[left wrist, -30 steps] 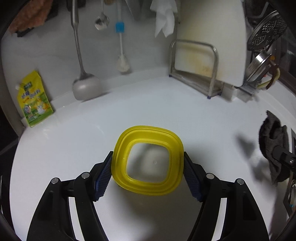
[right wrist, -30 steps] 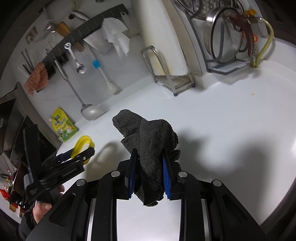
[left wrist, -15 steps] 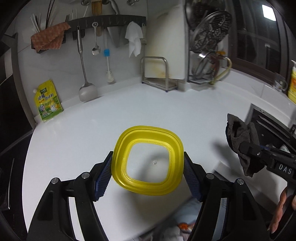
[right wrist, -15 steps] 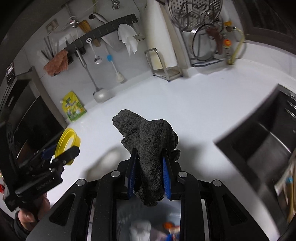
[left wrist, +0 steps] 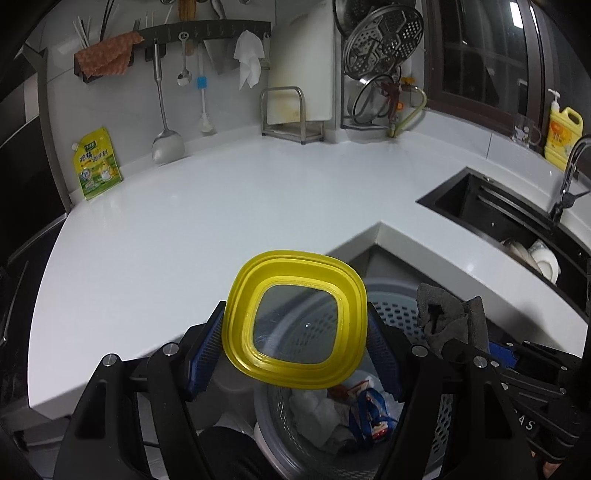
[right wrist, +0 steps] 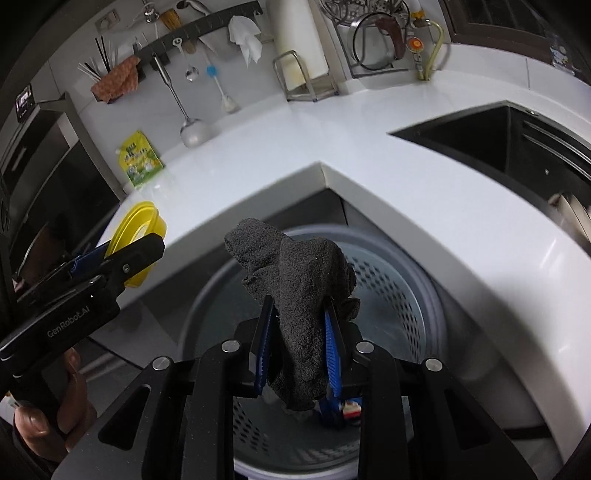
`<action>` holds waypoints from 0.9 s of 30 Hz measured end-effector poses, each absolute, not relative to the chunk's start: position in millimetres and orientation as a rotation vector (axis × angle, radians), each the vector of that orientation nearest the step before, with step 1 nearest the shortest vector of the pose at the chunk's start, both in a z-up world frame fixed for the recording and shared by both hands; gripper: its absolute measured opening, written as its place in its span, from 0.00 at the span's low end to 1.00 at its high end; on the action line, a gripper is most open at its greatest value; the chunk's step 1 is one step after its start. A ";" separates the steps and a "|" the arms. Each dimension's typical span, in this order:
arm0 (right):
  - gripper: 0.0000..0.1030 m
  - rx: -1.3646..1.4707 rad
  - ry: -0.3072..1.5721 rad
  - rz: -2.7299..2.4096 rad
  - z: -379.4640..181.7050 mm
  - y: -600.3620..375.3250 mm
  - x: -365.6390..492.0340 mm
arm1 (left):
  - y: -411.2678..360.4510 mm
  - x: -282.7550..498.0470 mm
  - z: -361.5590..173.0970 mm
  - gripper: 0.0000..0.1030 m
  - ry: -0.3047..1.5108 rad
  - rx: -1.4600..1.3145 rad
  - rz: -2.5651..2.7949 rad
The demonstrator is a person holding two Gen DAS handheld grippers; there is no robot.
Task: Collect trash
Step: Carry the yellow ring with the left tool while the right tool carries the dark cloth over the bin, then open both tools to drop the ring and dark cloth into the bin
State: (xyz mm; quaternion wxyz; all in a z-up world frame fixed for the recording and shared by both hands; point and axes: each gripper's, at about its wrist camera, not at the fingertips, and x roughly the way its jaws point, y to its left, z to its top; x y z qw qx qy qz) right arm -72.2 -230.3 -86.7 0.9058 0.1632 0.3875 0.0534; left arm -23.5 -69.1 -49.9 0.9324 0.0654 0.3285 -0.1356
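Table point(left wrist: 192, 221): white, L-shaped kitchen top, bare across its middle; black sink point(left wrist: 480, 206) set in at right. Wall rail point(left wrist: 207, 27) carries ladle, spoon, brush, cloths.
Trash basket point(left wrist: 399, 314): grey, perforated, below the table's inner corner; holds wrappers and white tissue.
Writing: "GenRobot.AI" on the left hand-held gripper point(right wrist: 133, 254).
Left hand-held gripper point(left wrist: 295, 341): closed across a yellow lid point(left wrist: 295, 325), over the basket.
Right hand-held gripper point(right wrist: 297, 334): clamped on a dark grey cloth point(right wrist: 299, 280), above the basket.
Yellow-green pouch point(left wrist: 96, 162) leans on the wall.
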 end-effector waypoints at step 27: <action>0.56 0.331 0.736 0.065 -76.2 -232.4 -110.4 | -65.6 -53.4 -62.3 0.93 0.722 0.132 -0.254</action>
